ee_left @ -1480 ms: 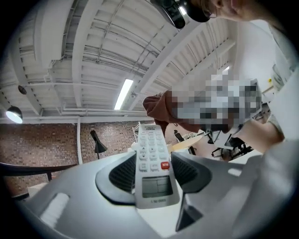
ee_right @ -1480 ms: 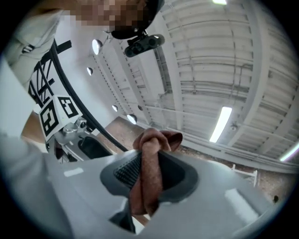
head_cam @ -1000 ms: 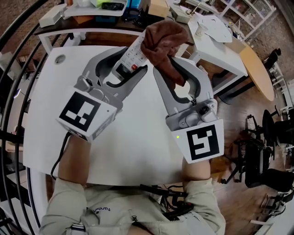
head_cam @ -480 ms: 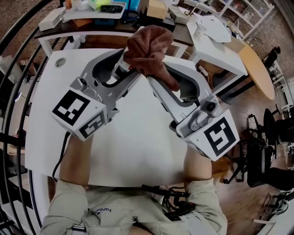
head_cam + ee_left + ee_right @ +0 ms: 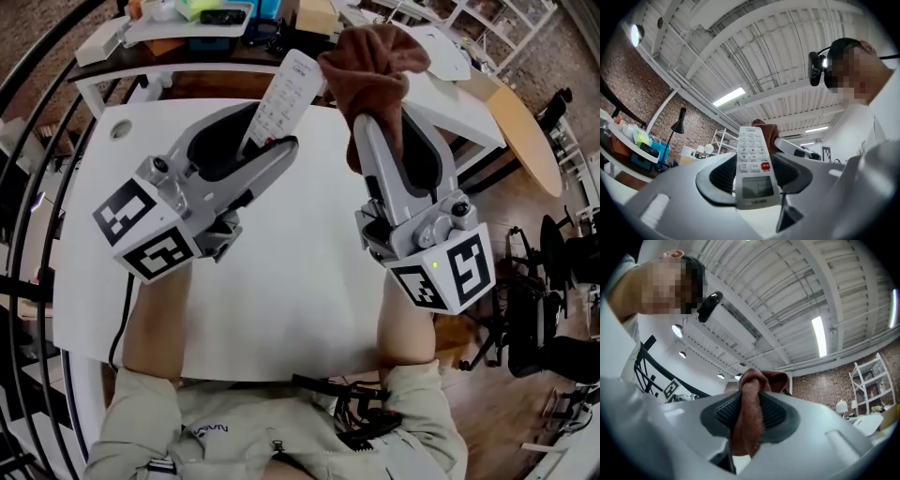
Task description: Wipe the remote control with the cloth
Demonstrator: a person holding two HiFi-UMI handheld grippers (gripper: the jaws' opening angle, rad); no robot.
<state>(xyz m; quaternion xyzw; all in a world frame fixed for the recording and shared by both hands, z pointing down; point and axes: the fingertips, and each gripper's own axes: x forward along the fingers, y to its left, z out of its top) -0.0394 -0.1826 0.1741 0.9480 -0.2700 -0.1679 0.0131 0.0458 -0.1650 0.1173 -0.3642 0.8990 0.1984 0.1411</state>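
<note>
Remote control (image 5: 287, 92) stands pinched between the jaws of the left gripper (image 5: 270, 133), held above the white table (image 5: 300, 291). Right gripper (image 5: 386, 120) clamps the bunched brown cloth (image 5: 373, 64) just beside the remote's top end. The two seem apart, though the angle leaves doubt.

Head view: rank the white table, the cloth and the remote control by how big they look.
1. white table, by far the largest.
2. cloth, a bunched wad.
3. remote control, slightly smaller. Its lower end is hidden and both are held up near the camera, so ranks 2 and 3 are unsure.
</note>
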